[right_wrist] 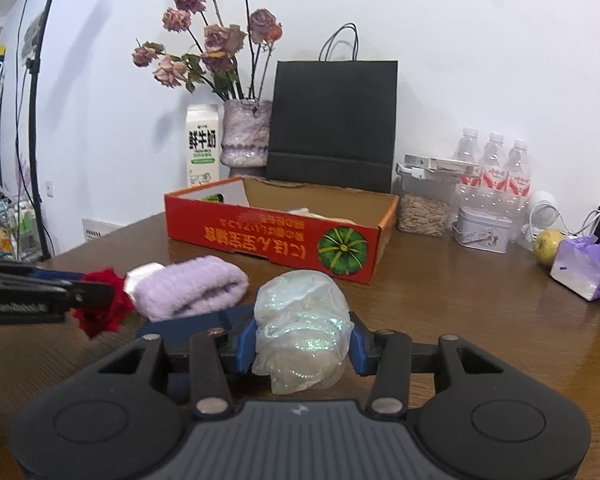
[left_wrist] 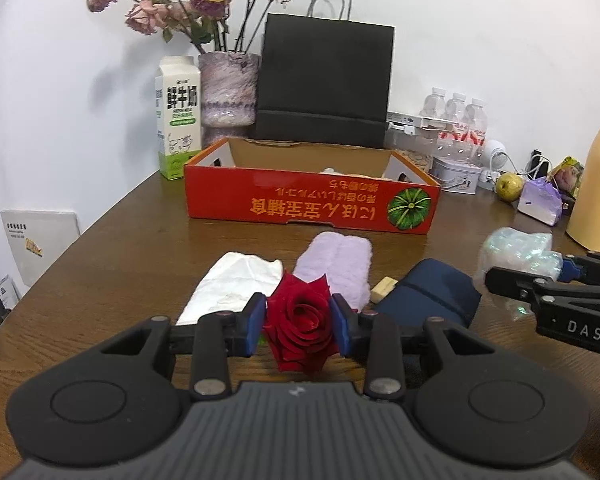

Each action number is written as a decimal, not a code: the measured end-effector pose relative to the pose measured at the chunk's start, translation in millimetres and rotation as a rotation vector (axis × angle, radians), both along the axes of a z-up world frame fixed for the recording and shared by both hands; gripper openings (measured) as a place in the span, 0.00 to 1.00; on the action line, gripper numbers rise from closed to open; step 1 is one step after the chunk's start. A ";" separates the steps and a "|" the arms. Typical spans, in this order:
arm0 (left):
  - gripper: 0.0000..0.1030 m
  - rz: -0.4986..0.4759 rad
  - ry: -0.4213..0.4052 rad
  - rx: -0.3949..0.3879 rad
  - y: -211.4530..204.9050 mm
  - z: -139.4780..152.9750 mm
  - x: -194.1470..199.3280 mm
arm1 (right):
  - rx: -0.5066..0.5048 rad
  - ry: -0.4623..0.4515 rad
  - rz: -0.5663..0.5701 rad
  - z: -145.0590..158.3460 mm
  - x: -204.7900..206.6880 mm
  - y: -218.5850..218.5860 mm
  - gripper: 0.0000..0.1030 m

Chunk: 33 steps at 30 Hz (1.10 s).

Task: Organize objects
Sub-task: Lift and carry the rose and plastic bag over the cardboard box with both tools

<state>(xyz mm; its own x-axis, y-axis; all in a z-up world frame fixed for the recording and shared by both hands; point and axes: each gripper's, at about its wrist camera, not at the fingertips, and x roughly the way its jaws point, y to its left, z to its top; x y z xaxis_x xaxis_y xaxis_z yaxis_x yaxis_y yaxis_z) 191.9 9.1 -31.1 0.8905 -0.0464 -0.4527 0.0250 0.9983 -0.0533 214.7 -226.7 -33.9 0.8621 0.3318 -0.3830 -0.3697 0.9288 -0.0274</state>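
Left wrist view: the left gripper (left_wrist: pixel 300 322) was clamped on a red rose (left_wrist: pixel 300 326), its blue pads pressed against the bloom on both sides. Directly ahead of the fingertips lay a white cloth (left_wrist: pixel 236 288), a lilac towel (left_wrist: pixel 336 268), a small tan block (left_wrist: pixel 384 289) and a navy pouch (left_wrist: pixel 432 294) on the wooden table (left_wrist: pixel 120 264). Beyond these, further ahead, stood the red cardboard box (left_wrist: pixel 312 200), open at the top. To the right, the right gripper (left_wrist: pixel 556 276) entered the frame, holding an iridescent plastic bundle (left_wrist: pixel 516 252).

Right wrist view: the right gripper (right_wrist: pixel 303 346) was clamped on the iridescent plastic bundle (right_wrist: pixel 302 328), pads against both flanks. The lilac towel (right_wrist: pixel 192 290) lay ahead and left, over the navy pouch (right_wrist: pixel 204 322). The red cardboard box (right_wrist: pixel 276 236) stood ahead, with pale contents partly visible inside. The left gripper (right_wrist: pixel 88 290) came in from the left, carrying the red rose (right_wrist: pixel 104 306) just beside the towel.
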 end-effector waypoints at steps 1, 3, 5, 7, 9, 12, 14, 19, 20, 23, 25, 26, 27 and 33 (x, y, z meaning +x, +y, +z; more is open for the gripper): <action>0.35 -0.005 -0.001 0.002 -1.7 1.1 0.3 | 0.007 -0.003 0.004 2.0 -0.5 2.0 0.43; 0.34 -0.014 -0.005 0.007 -4.9 3.9 1.2 | 0.012 -0.007 0.011 4.9 -1.0 5.7 0.43; 0.34 -0.020 -0.014 0.010 -6.9 8.7 2.4 | 0.014 -0.009 0.020 7.8 -1.5 9.7 0.43; 0.34 -0.022 -0.023 0.012 -7.0 13.7 3.4 | 0.016 -0.012 0.026 10.8 -1.1 13.3 0.43; 0.35 -0.021 -0.031 0.016 -7.2 18.8 5.0 | 0.018 -0.014 0.030 13.4 -0.5 15.8 0.43; 0.35 -0.024 -0.043 0.021 -6.5 26.0 8.2 | 0.017 -0.018 0.033 17.4 0.8 19.3 0.43; 0.35 -0.026 -0.050 0.026 -6.9 30.0 10.6 | 0.016 -0.022 0.035 20.6 2.5 22.8 0.43; 0.35 -0.032 -0.055 0.035 -8.9 40.2 21.8 | 0.014 -0.036 0.037 30.0 10.1 31.5 0.43; 0.35 -0.032 -0.057 0.036 -9.3 41.4 23.5 | 0.015 -0.039 0.038 31.6 12.0 33.0 0.43; 0.35 -0.030 -0.063 0.037 -9.4 45.9 31.1 | 0.016 -0.049 0.038 36.8 18.2 36.8 0.43; 0.35 -0.029 -0.066 0.036 -8.8 47.9 35.6 | 0.020 -0.052 0.038 39.5 23.5 38.5 0.43; 0.35 -0.030 -0.068 0.035 -8.6 49.3 38.5 | 0.021 -0.054 0.039 40.7 26.0 39.4 0.43; 0.35 -0.028 -0.071 0.035 -8.3 50.6 41.2 | 0.022 -0.055 0.039 41.8 28.4 40.2 0.43; 0.35 -0.021 -0.072 0.028 -5.8 55.4 58.6 | 0.022 -0.056 0.040 45.9 44.9 45.8 0.43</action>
